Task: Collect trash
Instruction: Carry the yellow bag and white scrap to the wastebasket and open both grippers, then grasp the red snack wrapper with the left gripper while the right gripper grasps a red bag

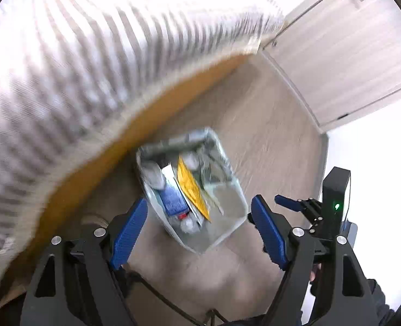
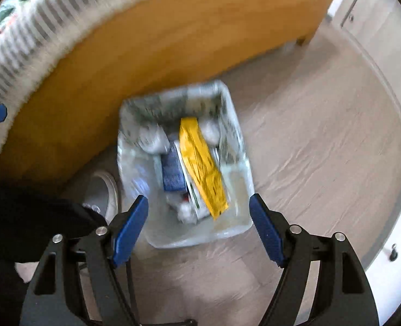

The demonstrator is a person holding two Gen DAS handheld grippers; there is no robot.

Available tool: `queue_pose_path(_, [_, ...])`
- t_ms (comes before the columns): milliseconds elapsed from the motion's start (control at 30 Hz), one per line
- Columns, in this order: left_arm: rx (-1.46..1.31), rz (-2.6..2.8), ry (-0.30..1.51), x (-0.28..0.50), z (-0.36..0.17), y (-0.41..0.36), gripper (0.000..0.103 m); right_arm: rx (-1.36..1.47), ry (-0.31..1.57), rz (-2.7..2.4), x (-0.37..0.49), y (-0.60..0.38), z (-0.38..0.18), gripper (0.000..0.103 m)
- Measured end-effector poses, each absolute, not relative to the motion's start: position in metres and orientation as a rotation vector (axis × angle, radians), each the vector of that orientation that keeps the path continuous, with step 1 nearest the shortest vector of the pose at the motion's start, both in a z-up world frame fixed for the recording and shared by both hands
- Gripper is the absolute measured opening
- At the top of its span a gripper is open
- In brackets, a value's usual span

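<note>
Both wrist views look steeply down on a pale, translucent bin [image 1: 227, 217] standing on the wood-look floor [image 1: 276, 135], close against the orange wooden side of a bed [image 1: 157, 106] whose striped cover [image 1: 91, 62] fills the upper left of the left view. The bin sits at the centre of each frame (both pictures are smeared by motion, so fine detail is lost).

Inside the bin lie the collected pieces: a yellow packet [image 2: 203, 165] slanting from upper centre toward the lower right, a blue packet [image 2: 173, 172] just to its left, and crumpled white wads [image 2: 154, 138] near the upper wall.

The left gripper [image 1: 199, 228] stands with its blue pads wide apart and nothing between them. The right gripper [image 2: 199, 225] is likewise spread wide and empty; it also shows at the right edge of the left view. A shoe [image 2: 105, 193] appears at the left of the right view, beside the bin.

Step in hand, as judged: a drop into the bin is finished, with both tools above it and bare. The next move calls for turning away from the bin to find any remaining trash (none is visible on the floor shown here), then closing a pair of pads on it.
</note>
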State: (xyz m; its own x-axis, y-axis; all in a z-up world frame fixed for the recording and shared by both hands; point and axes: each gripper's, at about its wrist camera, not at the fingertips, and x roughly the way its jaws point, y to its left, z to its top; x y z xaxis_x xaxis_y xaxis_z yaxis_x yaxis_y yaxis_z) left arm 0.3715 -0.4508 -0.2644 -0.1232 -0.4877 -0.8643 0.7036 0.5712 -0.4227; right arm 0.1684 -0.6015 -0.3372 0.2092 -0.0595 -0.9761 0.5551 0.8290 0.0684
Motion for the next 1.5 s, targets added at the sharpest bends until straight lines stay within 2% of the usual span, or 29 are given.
queue_pose_path(200, [0.094,-1.015,1.136,0.398,-0.182,-0.374,0.076,0.369,1.138,-0.395,0.204,-0.572,-0.254,0.073])
queue_pose_path(367, [0.016,-0.921,1.018,0.431,-0.142,-0.3,0.08,0.239,0.966,-0.335,0.253,-0.528,-0.192,0.073])
queue_pose_path(633, [-0.131,-0.704,0.912,0.511,-0.111,-0.181,0.081,0.069,0.851,-0.179,0.352,-0.46,-0.144,0.073])
queue_pose_path(833, [-0.214,-0.495,0.734,0.599,-0.073,-0.038,0.081,-0.049,0.825,-0.042,0.41,-0.412,-0.125,0.073])
queue_pose_path(933, [-0.212,-0.397,0.783,0.675,-0.083,0.039,0.082,-0.109,0.817,-0.01,0.433,-0.397,-0.12,0.073])
queue_pose_path(1000, [-0.067,-0.23,0.885,0.732,-0.104,0.076,0.081,-0.125,0.817,-0.011,0.451,-0.391,-0.118,0.073])
queue_pose_path(1100, [0.133,-0.245,0.949,0.78,-0.128,0.089,0.081,-0.127,0.815,-0.005,0.474,-0.386,-0.114,0.073])
queue_pose_path(1267, [0.076,-0.279,1.025,0.843,-0.167,0.099,0.081,-0.149,0.815,0.006,0.509,-0.377,-0.109,0.073])
queue_pose_path(1367, [0.051,-0.315,1.097,0.862,-0.187,0.099,0.077,-0.257,0.813,0.021,0.531,-0.37,-0.106,0.073])
queue_pose_path(1500, [0.09,-0.342,1.174,0.866,-0.211,0.095,0.077,-0.372,0.874,0.049,0.574,-0.371,-0.116,0.073])
